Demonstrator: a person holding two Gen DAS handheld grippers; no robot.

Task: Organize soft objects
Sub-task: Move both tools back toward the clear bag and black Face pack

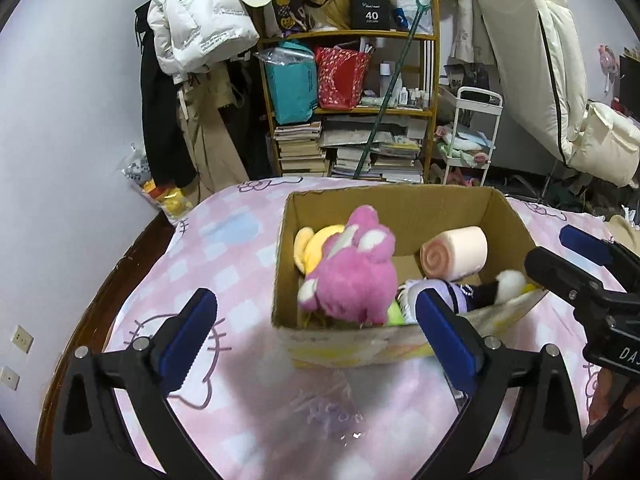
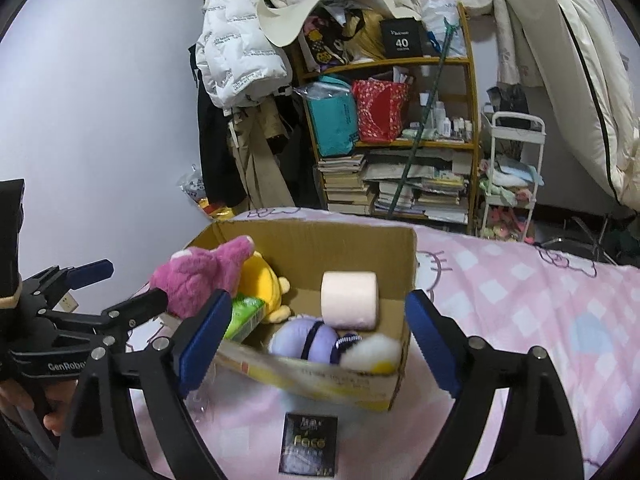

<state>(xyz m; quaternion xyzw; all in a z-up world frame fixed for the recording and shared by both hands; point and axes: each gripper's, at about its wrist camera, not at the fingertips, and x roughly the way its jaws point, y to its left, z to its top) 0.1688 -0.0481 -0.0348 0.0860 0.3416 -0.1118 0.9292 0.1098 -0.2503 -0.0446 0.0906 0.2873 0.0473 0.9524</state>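
Right now both of your claws stand wide apart with nothing between the pads: the left claw (image 1: 316, 330) hangs just short of the near wall of the cardboard box (image 1: 344, 346), the right claw (image 2: 316, 344) frames its near right corner. No earlier view is given, so judge only from this. A small dark packet (image 2: 308, 444) lies on the pink bed cover (image 2: 540, 300) just before the box. Inside, nearest you, sit a purple plush (image 2: 304, 338) and a white-and-yellow one (image 2: 374, 354); at the left a pink plush (image 1: 352, 272) leans over a yellow one (image 1: 308, 250), and a pink roll (image 1: 454, 252) rests near the far wall. All look light and squashy, so pinch each across its thickest body, not an ear or limb.
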